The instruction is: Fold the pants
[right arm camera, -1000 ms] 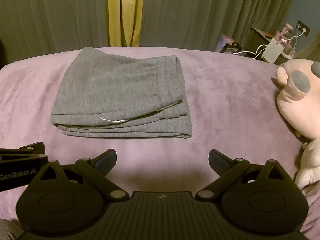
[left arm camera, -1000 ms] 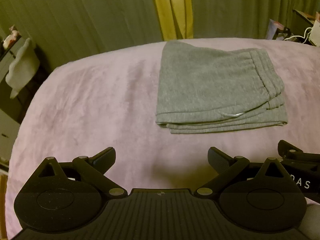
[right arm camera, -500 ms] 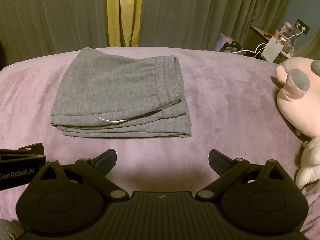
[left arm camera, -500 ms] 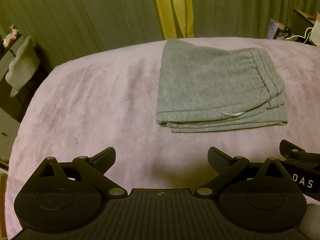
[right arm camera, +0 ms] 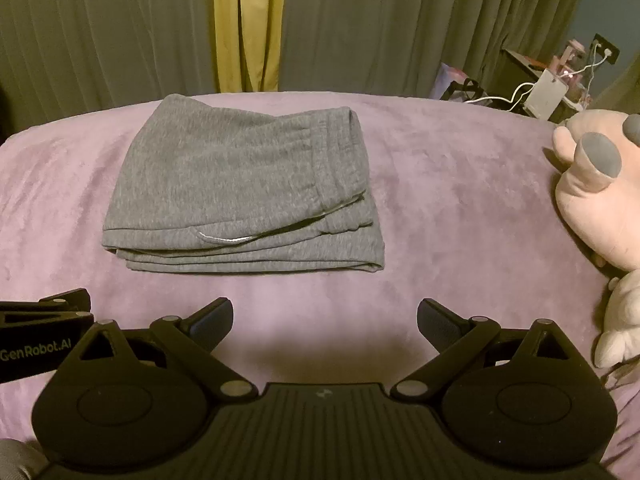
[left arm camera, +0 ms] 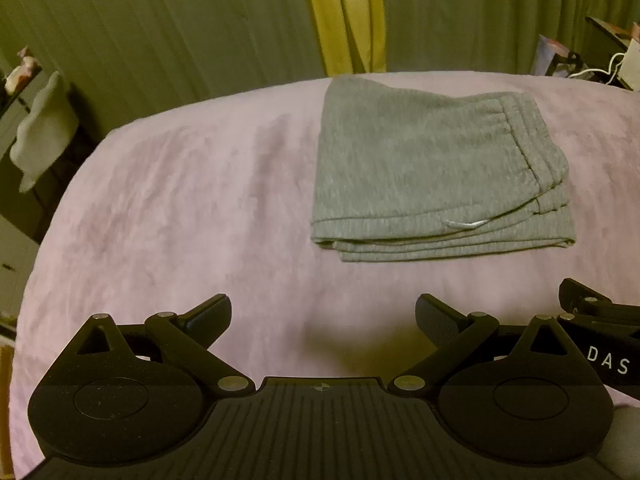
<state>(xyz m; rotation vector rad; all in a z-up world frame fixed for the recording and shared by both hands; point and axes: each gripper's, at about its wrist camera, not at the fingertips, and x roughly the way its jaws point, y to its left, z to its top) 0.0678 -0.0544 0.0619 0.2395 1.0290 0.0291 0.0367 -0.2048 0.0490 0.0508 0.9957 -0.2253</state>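
Grey sweatpants [left arm camera: 432,172] lie folded into a compact rectangle on a pink blanket [left arm camera: 180,208], waistband on the right and a white drawstring showing at the near edge. They also show in the right wrist view [right arm camera: 240,184]. My left gripper [left arm camera: 323,316] is open and empty, hovering near the front of the bed, apart from the pants. My right gripper [right arm camera: 325,318] is open and empty, also short of the pants. Each gripper's side shows at the edge of the other's view.
A pink plush toy [right arm camera: 596,196] lies on the bed's right side. Green and yellow curtains [right arm camera: 248,24] hang behind. A side table with chargers and cables [right arm camera: 548,88] stands at back right. A white cloth [left arm camera: 40,132] hangs at left.
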